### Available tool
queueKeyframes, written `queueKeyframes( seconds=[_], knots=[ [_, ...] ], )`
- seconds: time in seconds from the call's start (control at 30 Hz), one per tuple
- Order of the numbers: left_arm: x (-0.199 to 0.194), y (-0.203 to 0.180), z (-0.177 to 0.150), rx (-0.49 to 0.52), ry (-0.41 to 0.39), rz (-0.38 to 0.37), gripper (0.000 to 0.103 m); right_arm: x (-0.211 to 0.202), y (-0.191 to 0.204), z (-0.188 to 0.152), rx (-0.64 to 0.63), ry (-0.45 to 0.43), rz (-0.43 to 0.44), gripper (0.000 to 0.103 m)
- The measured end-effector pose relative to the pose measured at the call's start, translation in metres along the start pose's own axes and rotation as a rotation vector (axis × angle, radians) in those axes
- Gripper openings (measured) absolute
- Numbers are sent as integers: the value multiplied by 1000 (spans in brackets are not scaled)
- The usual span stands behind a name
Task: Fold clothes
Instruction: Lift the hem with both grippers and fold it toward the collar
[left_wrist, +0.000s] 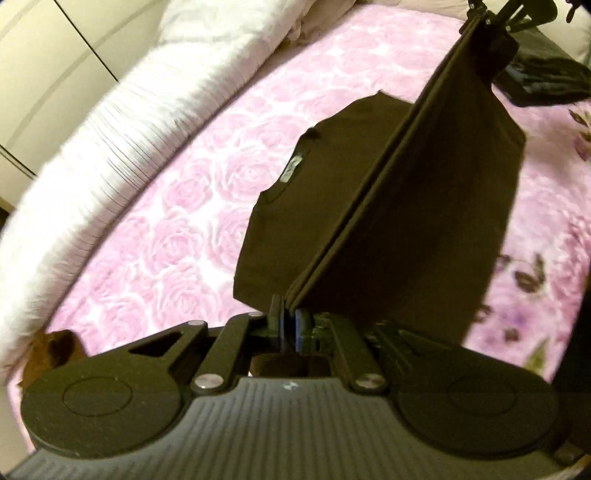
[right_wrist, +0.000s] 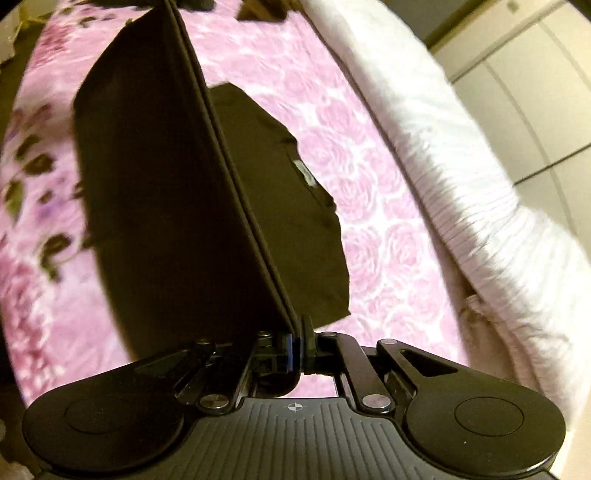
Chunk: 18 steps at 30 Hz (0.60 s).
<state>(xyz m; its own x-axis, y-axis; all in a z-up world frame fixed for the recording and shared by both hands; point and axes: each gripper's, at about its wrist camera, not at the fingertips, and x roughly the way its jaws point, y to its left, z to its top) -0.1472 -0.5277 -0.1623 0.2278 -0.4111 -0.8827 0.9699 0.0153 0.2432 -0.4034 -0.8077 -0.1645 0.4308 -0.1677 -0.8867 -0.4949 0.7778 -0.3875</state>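
Pink rose-print bedspread bearing a white fluffy blanket along its far side. A dark T-shirt, partly folded, hangs taut above the bedspread, its collar part lying on the bedspread. Left gripper clenched on one end of the doubled hem; right gripper clenched on the other. Both point steeply downward. A second dark garment lies behind.

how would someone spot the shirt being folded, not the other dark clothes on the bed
Start at the pink rose bedspread beside the white fluffy blanket. In its middle lies a dark shirt with a pale neck label, its far edge lifted taut between the left gripper and right gripper. The other dark clothes lie crumpled at the bed's edge, untouched.
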Motion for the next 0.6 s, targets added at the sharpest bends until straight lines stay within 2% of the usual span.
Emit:
queueKeyframes(
  seconds=[0.13,0.27,0.6],
  knots=[
    [60,49,6,-44,42,-78,4,67,-42,26,24,69,41,1],
    [117,78,16,-77,87,-120,4,125,-80,30,56,120,84,1],
    [183,110,27,-164,141,-103,4,198,-150,33,124,108,155,1]
  ],
)
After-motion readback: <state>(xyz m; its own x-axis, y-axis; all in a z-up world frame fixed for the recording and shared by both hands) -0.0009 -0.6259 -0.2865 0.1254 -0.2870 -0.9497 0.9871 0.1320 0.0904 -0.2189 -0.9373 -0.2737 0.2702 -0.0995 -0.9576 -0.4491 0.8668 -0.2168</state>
